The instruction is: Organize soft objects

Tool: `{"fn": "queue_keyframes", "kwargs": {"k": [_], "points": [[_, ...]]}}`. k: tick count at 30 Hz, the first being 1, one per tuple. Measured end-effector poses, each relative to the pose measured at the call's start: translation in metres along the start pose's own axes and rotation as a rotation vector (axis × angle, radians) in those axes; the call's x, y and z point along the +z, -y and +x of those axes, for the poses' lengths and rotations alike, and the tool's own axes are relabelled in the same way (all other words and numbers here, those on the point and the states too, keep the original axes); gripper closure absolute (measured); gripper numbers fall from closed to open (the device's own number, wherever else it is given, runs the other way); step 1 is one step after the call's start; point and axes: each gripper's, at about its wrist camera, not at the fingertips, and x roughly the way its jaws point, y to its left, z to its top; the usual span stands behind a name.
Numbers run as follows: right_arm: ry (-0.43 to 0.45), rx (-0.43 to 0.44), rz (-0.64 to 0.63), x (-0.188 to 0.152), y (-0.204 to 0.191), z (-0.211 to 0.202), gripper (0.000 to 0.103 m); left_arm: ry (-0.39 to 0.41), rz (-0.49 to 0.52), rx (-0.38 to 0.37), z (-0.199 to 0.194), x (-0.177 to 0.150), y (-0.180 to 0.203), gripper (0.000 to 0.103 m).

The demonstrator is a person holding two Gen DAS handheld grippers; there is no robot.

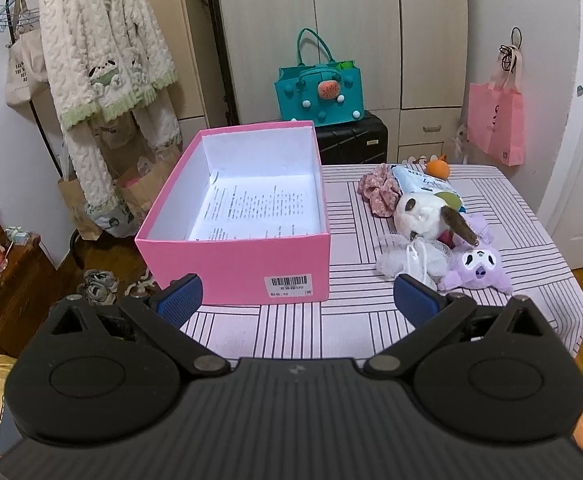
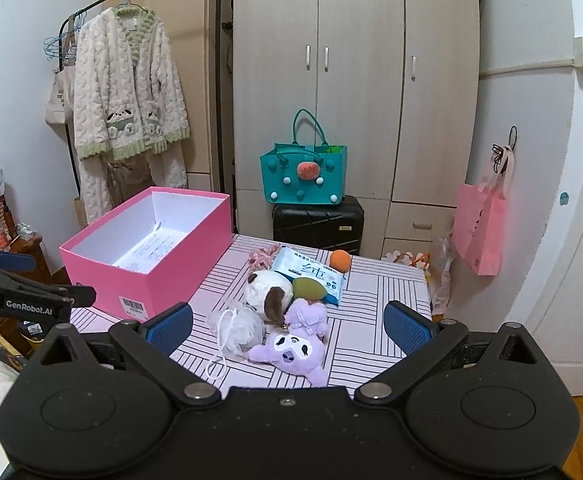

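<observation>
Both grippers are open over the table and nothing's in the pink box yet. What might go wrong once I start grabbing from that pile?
The white mesh pouf, purple plush and white dog plush lie touching, so the open right gripper may lift one and drag another. The pouf's cord loops loose and could snag a finger. The orange ball sits near the table's far edge; a nudge might roll it off.

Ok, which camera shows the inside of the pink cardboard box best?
The left wrist view: it looks down into the pink cardboard box, showing printed paper on its floor. The right wrist view sees the box obliquely, floor partly hidden.
</observation>
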Motion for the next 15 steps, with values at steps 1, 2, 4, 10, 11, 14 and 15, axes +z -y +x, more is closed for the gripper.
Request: {"fn": "queue_keyframes", "kwargs": {"k": [1,2,4,10,11,14,15], "points": [[0.001,0.001,0.0,-0.0004,-0.0005,0.0,0.0,-0.001,-0.001,-0.001,0.0004,-0.0003,0.0,0.0],[0.002,0.002,0.001,-0.0005,-0.0005,0.0,0.0,-0.002,-0.003,-0.001,0.0004,-0.0009,-0.0005,0.0],[0.001,0.004,0.002,-0.0009,-0.0006,0.0,0.0,-0.003,-0.007,-0.003,0.001,-0.0015,-0.0014,0.0],[-0.003,0.008,0.011,-0.0003,-0.0002,0.0008,0.0,-0.007,-0.004,-0.005,0.0017,-0.003,-0.0014,0.0],[-0.004,0.009,0.013,-0.0009,0.0003,0.0015,0.0,-0.009,-0.003,-0.006,0.0021,-0.0037,-0.0017,0.0],[-0.008,0.009,0.013,-0.0028,-0.0003,0.0022,0.0,-0.013,0.003,-0.007,0.0033,-0.0052,-0.0002,0.0],[-0.011,0.008,0.014,-0.0038,-0.0003,0.0023,0.0,-0.014,0.004,-0.008,0.0041,-0.0051,0.0004,0.0]]}}
